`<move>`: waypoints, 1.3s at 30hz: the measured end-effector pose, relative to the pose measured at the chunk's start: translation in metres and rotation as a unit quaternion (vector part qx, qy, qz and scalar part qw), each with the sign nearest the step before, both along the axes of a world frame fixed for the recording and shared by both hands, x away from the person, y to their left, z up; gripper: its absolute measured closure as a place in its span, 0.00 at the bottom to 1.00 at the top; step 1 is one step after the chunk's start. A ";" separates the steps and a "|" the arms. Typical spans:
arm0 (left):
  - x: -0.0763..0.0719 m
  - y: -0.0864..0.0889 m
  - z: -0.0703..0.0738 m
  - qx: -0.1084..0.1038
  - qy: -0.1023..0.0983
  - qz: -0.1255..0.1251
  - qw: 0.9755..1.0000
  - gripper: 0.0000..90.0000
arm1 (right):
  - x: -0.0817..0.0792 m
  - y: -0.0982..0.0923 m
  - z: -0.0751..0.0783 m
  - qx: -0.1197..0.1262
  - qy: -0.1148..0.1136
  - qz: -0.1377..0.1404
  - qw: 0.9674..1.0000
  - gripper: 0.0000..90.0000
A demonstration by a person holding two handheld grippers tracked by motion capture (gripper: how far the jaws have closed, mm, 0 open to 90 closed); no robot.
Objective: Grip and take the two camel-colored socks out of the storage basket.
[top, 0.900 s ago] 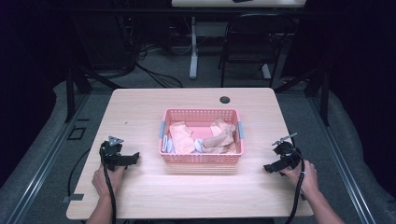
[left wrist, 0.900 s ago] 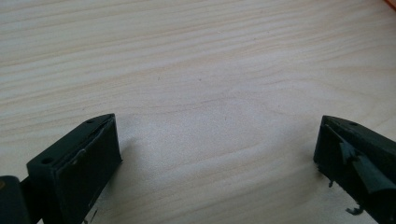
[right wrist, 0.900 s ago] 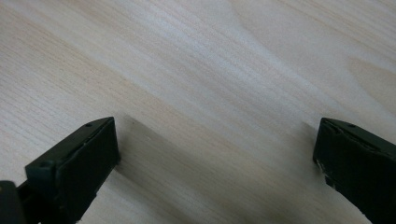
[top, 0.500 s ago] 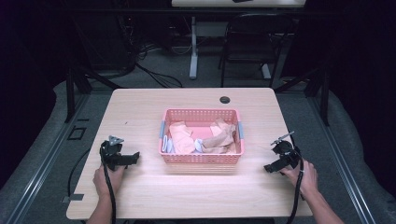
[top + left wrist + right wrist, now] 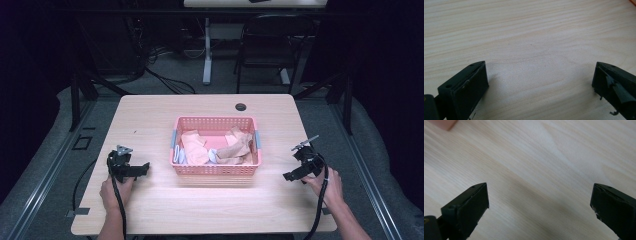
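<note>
Now both claws are held low over the tabletop [image 5: 150, 120], jaws spread wide with nothing between them: the left claw [image 5: 145, 168] left of the pink basket [image 5: 216, 170], the right claw [image 5: 289, 176] right of it. Since the earlier frames, the right claw is seen shifted slightly toward the tabletop's near edge; the left is unmoved.

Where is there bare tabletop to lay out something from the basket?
Bare wood runs between the pink basket and the table's far edge, broken by a dark grommet hole. The near strip between the left hand-held gripper and right hand-held gripper is free too. Inside the basket, crumpled cloths crowd the floor.
</note>
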State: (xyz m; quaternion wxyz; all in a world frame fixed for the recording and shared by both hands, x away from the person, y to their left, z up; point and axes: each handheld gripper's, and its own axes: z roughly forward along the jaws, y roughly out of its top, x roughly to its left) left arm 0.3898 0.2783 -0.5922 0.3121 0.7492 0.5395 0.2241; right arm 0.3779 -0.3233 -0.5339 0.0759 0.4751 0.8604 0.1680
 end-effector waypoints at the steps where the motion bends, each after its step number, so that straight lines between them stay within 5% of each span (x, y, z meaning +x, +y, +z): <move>1: 0.000 0.000 0.000 0.000 0.000 0.000 1.000 0.00 | 0.000 0.002 0.003 0.002 -0.007 -0.003 1.000 0.01; 2: 0.000 0.000 0.000 0.000 0.000 0.000 1.000 0.00 | -0.001 0.004 0.005 0.019 -0.016 -0.010 1.000 0.01; 3: 0.000 0.000 0.000 0.000 0.000 0.000 1.000 0.00 | 0.000 0.005 0.012 0.005 -0.010 0.001 1.000 0.01; 16: 0.000 0.000 0.000 0.000 0.000 0.000 1.000 0.00 | 0.013 0.049 0.066 0.005 -0.022 0.061 0.998 0.01; 32: 0.000 0.000 0.000 0.000 0.000 0.000 1.000 0.00 | 0.045 0.091 0.095 0.004 -0.041 0.098 0.994 0.01; 39: 0.000 0.000 0.000 0.000 0.000 0.000 1.000 0.00 | 0.063 0.123 0.097 -0.002 -0.027 0.125 0.992 0.02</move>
